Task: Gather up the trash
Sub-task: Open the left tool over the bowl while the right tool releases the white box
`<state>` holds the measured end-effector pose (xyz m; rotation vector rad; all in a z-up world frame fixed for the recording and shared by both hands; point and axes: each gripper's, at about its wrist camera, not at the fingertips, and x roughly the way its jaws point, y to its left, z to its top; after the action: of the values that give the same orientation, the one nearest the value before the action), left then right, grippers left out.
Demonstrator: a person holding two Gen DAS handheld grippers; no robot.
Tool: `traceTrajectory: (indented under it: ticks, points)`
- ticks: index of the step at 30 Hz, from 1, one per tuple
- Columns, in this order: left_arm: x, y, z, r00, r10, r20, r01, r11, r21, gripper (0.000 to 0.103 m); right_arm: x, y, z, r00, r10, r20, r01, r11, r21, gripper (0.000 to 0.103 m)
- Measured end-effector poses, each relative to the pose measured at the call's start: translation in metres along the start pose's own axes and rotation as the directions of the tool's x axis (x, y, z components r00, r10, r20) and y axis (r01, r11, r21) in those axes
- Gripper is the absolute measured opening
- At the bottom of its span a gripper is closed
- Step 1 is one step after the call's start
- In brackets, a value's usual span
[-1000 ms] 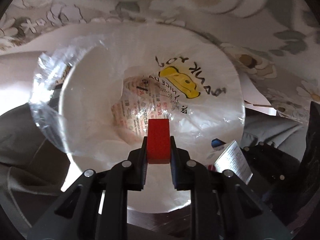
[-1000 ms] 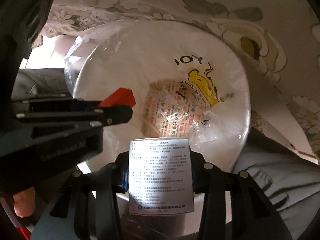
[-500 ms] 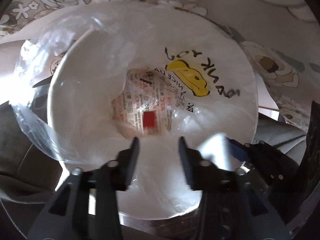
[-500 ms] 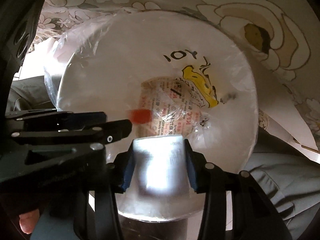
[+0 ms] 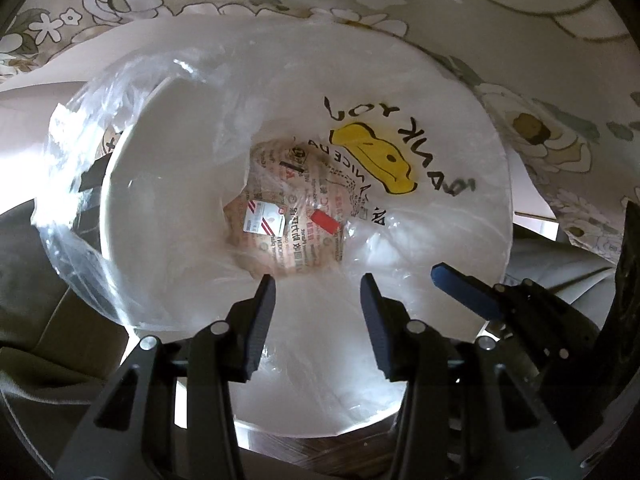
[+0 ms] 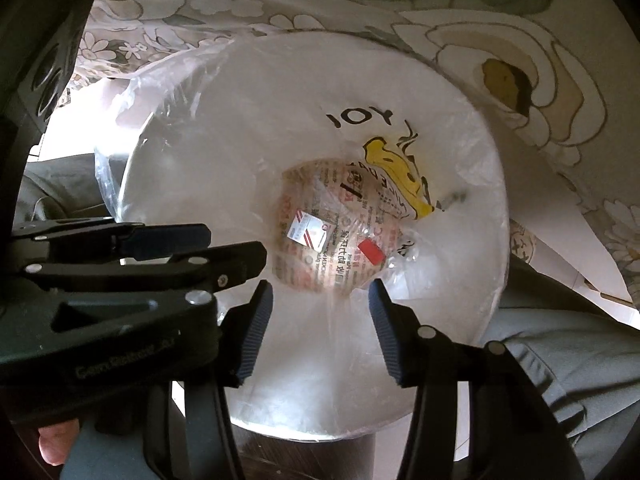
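Now I have both grippers over the bin [image 5: 472, 152], the left gripper [image 5: 318, 292] with jaws apart and holding nothing, the right gripper [image 6: 320, 300] likewise spread and bare. Down in the liner [image 5: 160, 92], the red block [image 5: 326, 221] lies just beside the white box [image 5: 265, 222] at the bottom.

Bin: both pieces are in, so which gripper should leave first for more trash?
Either, marginally the right. Both the left gripper and right gripper hang open and empty over the bin, but the left crosses in front of the right.

Red block [image 6: 371, 252] in lined bin [image 6: 472, 300]
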<state>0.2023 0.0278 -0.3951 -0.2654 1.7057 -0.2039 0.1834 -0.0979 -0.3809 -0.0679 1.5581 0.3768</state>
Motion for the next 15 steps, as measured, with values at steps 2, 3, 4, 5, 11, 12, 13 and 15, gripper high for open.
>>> traceTrajectory:
  ticks: [2, 3, 4, 5, 11, 12, 13, 15]
  points:
    - [0.001, -0.001, -0.001, 1.000, 0.004, 0.004, -0.004, 1.000, 0.002, 0.045, -0.002, 0.001, 0.000, 1.000, -0.003, 0.006, 0.003, 1.000, -0.002, 0.052]
    - [0.000, -0.001, -0.001, 1.000, 0.006, 0.006, -0.006, 1.000, 0.001, 0.045, -0.004, 0.002, -0.001, 1.000, -0.005, 0.009, 0.005, 1.000, -0.002, 0.052]
    - [-0.001, -0.001, -0.002, 1.000, 0.008, 0.008, -0.008, 1.000, 0.001, 0.045, -0.009, 0.004, -0.002, 1.000, -0.008, 0.014, 0.008, 1.000, -0.004, 0.052]
    - [-0.003, -0.001, -0.003, 1.000, 0.010, 0.012, -0.010, 1.000, 0.000, 0.045, -0.011, 0.004, -0.003, 1.000, -0.010, 0.019, 0.010, 1.000, -0.006, 0.052]
    - [-0.023, 0.000, -0.013, 0.997, 0.026, 0.079, -0.026, 1.000, -0.003, 0.045, -0.031, 0.013, -0.011, 0.997, -0.028, 0.070, 0.031, 0.998, -0.049, 0.052]
    - [-0.027, 0.000, -0.014, 0.995, 0.031, 0.093, -0.031, 1.000, -0.002, 0.045, -0.035, 0.014, -0.013, 0.996, -0.030, 0.079, 0.034, 0.998, -0.057, 0.052]
    - [-0.032, 0.001, -0.016, 0.994, 0.029, 0.104, -0.029, 1.000, -0.002, 0.045, -0.042, 0.016, -0.015, 0.995, -0.029, 0.094, 0.036, 0.997, -0.070, 0.052]
    - [-0.045, 0.002, -0.019, 0.991, 0.024, 0.135, -0.024, 1.000, -0.002, 0.045, -0.053, 0.020, -0.018, 0.992, -0.029, 0.120, 0.041, 0.995, -0.094, 0.052]
